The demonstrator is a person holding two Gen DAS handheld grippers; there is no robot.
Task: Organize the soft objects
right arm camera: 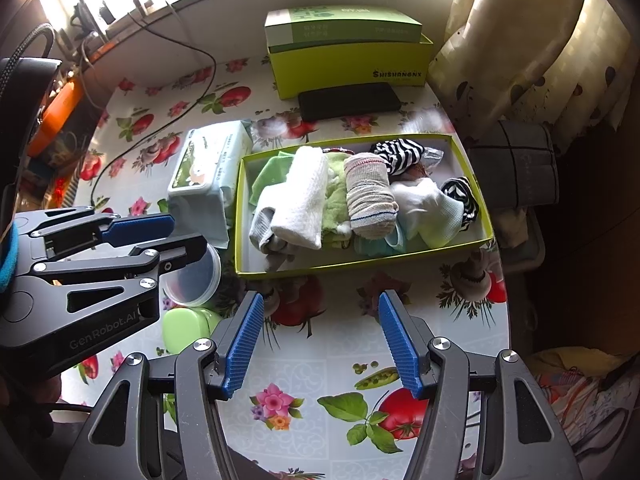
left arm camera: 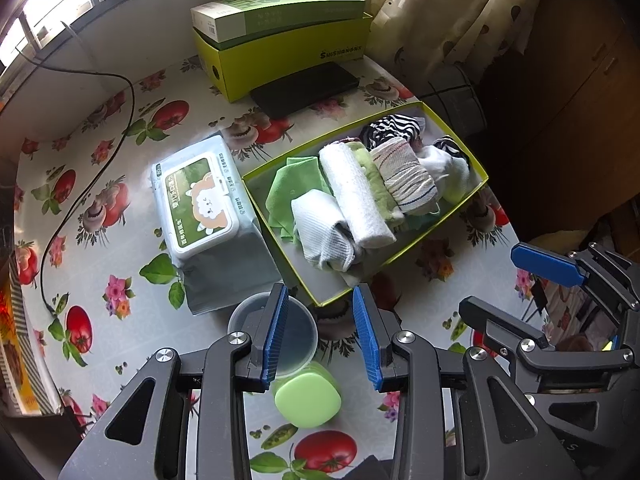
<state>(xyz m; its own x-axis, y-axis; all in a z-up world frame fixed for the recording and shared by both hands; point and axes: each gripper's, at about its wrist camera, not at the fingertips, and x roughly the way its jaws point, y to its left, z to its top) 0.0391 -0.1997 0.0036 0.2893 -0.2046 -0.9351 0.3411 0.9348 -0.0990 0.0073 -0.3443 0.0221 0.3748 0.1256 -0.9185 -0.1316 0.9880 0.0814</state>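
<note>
A shallow green box [left arm camera: 460, 204] [right arm camera: 360, 270] on the flowered tablecloth holds several rolled and folded soft cloths: a white towel roll [left arm camera: 356, 196] [right arm camera: 302, 200], a striped beige roll [left arm camera: 406, 174] [right arm camera: 370, 200], green cloths [left arm camera: 294, 184] and black-and-white striped socks [left arm camera: 394, 128] [right arm camera: 400, 152]. My left gripper [left arm camera: 320, 308] hangs open above the table just in front of the box's near corner, nothing between its blue pads. My right gripper [right arm camera: 320, 312] is open too, in front of the box's long side, and empty. Each gripper shows at the edge of the other's view.
A pack of wet wipes [left arm camera: 200, 208] [right arm camera: 204, 168] lies left of the box. A clear plastic cup [left arm camera: 296, 336] [right arm camera: 196, 280] and a green lidded jar [left arm camera: 308, 400] [right arm camera: 182, 330] stand near my left gripper. Stacked green cartons [left arm camera: 288, 40] [right arm camera: 352, 56], a black phone [right arm camera: 348, 100] and a cable [left arm camera: 100, 152] lie further back.
</note>
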